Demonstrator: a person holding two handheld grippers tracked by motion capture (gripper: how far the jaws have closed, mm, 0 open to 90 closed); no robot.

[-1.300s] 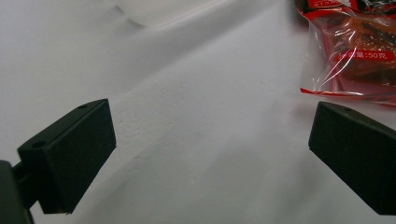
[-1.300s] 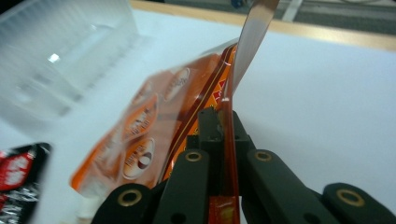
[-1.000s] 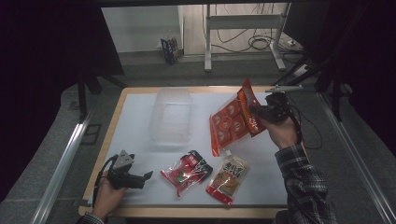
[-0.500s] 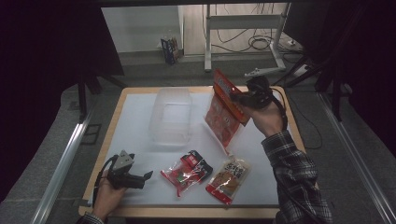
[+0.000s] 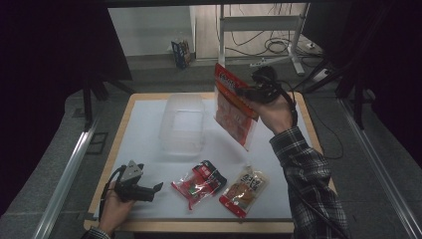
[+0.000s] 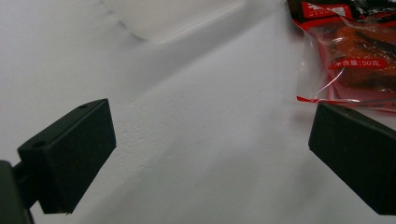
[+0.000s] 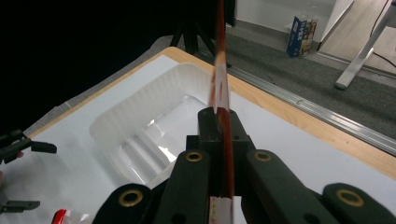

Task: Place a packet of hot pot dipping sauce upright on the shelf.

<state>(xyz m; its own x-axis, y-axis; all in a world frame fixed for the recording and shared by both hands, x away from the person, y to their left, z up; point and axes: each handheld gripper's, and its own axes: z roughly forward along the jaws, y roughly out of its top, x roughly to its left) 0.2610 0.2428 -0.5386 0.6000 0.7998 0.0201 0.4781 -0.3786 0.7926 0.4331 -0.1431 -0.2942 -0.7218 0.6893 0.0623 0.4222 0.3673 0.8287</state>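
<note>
Lifted orange packet (image 5: 234, 107) beside empty tray (image 5: 183, 124).

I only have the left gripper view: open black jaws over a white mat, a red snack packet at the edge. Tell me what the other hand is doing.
Observer: The right gripper is raised above the table, shut on a large flat orange-red snack bag.
Operator: Say what lies under it.
Observer: A clear rectangular plastic tub, open and with nothing in it, sits just beside the hanging bag.
Operator: List what is left on the mat.
Observer: Your red-and-black packet and a brown-and-red snack packet beside it.
</note>
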